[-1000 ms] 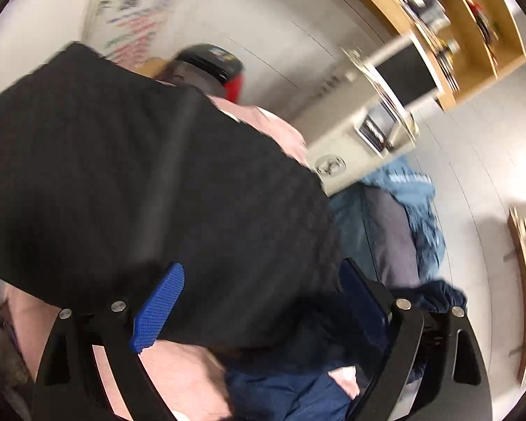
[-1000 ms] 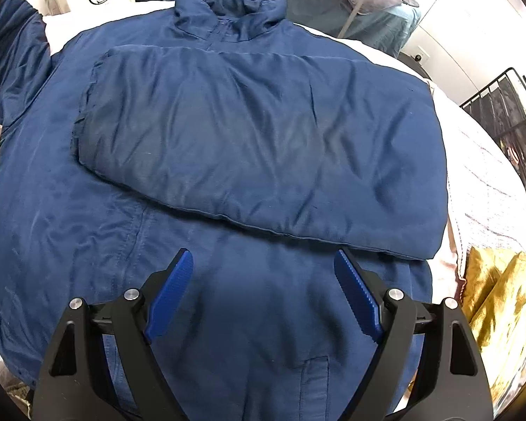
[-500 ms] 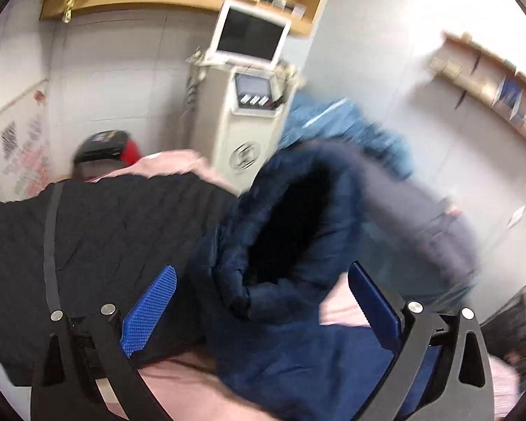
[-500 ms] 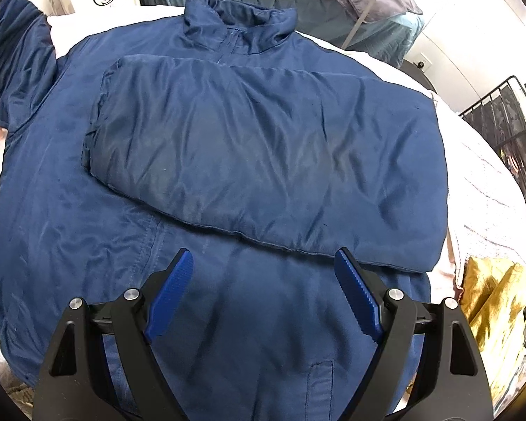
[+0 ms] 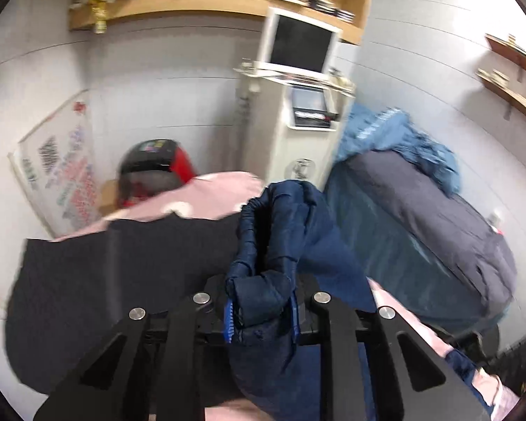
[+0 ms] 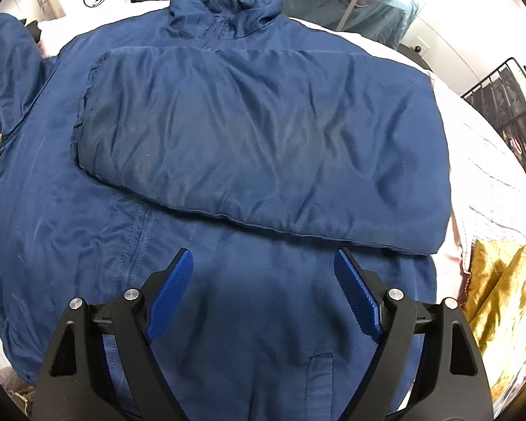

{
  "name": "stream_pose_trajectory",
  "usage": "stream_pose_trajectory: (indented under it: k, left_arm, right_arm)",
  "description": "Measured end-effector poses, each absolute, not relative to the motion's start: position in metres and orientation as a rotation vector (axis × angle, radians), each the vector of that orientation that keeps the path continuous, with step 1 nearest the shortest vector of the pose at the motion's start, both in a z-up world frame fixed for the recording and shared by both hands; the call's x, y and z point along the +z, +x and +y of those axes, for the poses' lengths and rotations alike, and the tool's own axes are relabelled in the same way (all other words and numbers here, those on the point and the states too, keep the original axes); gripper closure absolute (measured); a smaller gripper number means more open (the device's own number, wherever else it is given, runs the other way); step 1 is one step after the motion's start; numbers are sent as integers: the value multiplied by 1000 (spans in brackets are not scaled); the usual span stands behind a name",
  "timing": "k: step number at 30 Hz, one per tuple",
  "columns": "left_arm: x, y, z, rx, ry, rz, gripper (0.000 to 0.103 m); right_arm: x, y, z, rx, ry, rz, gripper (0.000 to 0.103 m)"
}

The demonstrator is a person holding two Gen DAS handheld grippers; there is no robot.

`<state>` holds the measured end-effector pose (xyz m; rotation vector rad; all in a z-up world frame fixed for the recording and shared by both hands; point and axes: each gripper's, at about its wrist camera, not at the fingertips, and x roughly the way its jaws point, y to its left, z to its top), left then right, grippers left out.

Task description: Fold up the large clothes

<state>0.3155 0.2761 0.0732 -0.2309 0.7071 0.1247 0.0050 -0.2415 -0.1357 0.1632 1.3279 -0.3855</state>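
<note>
A navy jacket lies flat on the bed, collar at the far side, with one sleeve folded across its chest. My right gripper hovers over the jacket's lower front, open, with nothing between its blue pads. In the left wrist view the other sleeve's cuff stands up out of my left gripper. Its jaws are closing and the pads press on the bunched navy cloth.
A black garment and pink sheet lie left of the held sleeve. A white machine with a screen stands behind. Dark and teal clothes pile at right. Gold fabric and a black rack flank the bed's right side.
My left gripper rolled upright and rose, and its wide jaws closed onto the navy sleeve cuff. The right gripper stayed put and open.
</note>
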Motion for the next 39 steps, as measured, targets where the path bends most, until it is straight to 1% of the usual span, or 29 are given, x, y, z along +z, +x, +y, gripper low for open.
stream_pose_trajectory:
  k: [5, 10, 13, 16, 20, 23, 28, 32, 34, 36, 38, 39]
  left_arm:
    - [70, 306, 302, 210, -230, 729, 82]
    - [78, 298, 301, 173, -287, 742, 82]
    - [94, 287, 266, 28, -257, 726, 82]
    - [107, 270, 202, -171, -206, 737, 82]
    - [108, 238, 101, -416, -173, 773, 82]
    - [98, 211, 36, -575, -212, 816, 82]
    - [60, 158, -86, -804, -235, 950, 82]
    - [2, 108, -172, -885, -92, 1101, 82]
    - [-21, 93, -196, -895, -14, 1134, 82]
    - [-50, 73, -223, -906, 127, 1159, 81]
    - [-77, 58, -238, -934, 216, 1209, 74]
    - [-86, 57, -237, -948, 228, 1240, 62]
  right_arm:
    - [-136, 7, -236, -360, 155, 1326, 21]
    - [-132, 4, -243, -372, 173, 1309, 21]
    - [-130, 1, -247, -379, 186, 1296, 21]
    - [-130, -4, -253, -386, 207, 1291, 21]
    - [-130, -10, -261, -400, 239, 1283, 21]
    - [-125, -18, -269, -421, 255, 1268, 21]
    - [-123, -40, -293, -492, 310, 1256, 21]
    - [-125, -61, -317, -560, 384, 1256, 21]
    - [-128, -70, -325, -587, 414, 1262, 21]
    - [-130, -78, -332, -608, 443, 1267, 21]
    - [-133, -84, -339, -623, 483, 1271, 21]
    - [-135, -84, -341, -626, 495, 1271, 21]
